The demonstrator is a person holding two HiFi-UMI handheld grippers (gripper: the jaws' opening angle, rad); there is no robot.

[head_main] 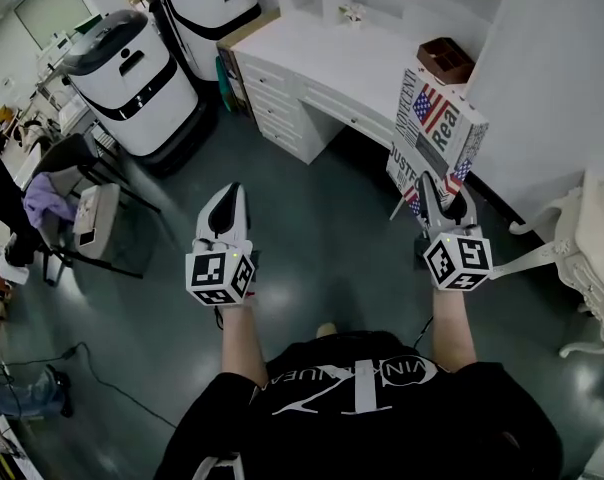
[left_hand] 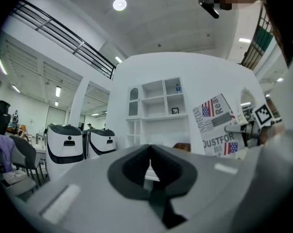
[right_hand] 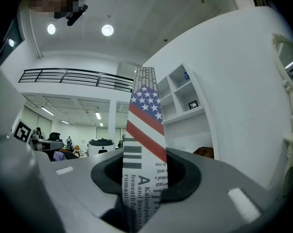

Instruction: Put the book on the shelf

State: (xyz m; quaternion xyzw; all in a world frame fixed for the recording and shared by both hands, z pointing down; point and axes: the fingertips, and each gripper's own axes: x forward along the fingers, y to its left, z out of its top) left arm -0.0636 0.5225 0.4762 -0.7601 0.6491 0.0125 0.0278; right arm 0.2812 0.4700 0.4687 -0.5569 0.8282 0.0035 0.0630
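Observation:
The book (head_main: 437,133), a thick volume with newsprint lettering and a stars-and-stripes flag on its cover, stands upright in the air in front of the white desk (head_main: 332,53). My right gripper (head_main: 434,208) is shut on its lower end; in the right gripper view its spine (right_hand: 144,144) rises straight up between the jaws. My left gripper (head_main: 227,213) is shut with nothing in it, held level to the left over the floor. The white shelf unit (left_hand: 158,103) with open cubbies stands ahead; the book (left_hand: 217,123) shows at its right.
Two white-and-black robot bases (head_main: 132,68) stand at the left of the desk. A brown box (head_main: 444,58) sits on the desk. An ornate white chair (head_main: 582,258) is at the right, a grey chair (head_main: 77,203) with clothes at the left. The floor is dark and glossy.

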